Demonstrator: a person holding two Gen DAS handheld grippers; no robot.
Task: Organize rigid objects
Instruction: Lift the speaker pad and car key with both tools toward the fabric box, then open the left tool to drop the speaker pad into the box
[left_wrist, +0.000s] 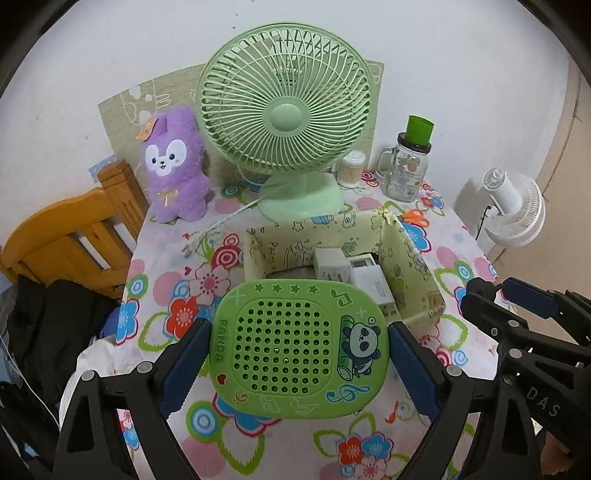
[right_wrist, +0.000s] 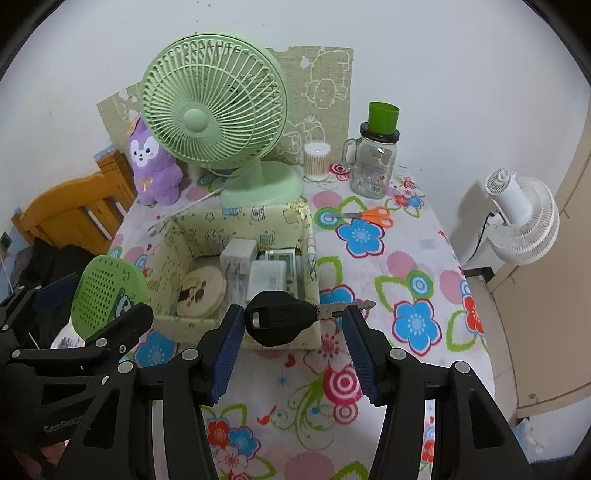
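Claws first: our left claw clamps the green panda case by its two side edges, lifted above the floral tabletop just in front of the yellow fabric box. Our right claw pinches a black-headed key end to end, held crosswise over the box's near wall. Inside the box we see white adapters and a round wooden disc.

**White-walled corner with a flowered table**

A plain white wall rises behind a table covered in a bright floral cloth. A wooden chair stands at the table's left side. On the right, a white fan casts a soft shadow on the wall, beside a beige panel.
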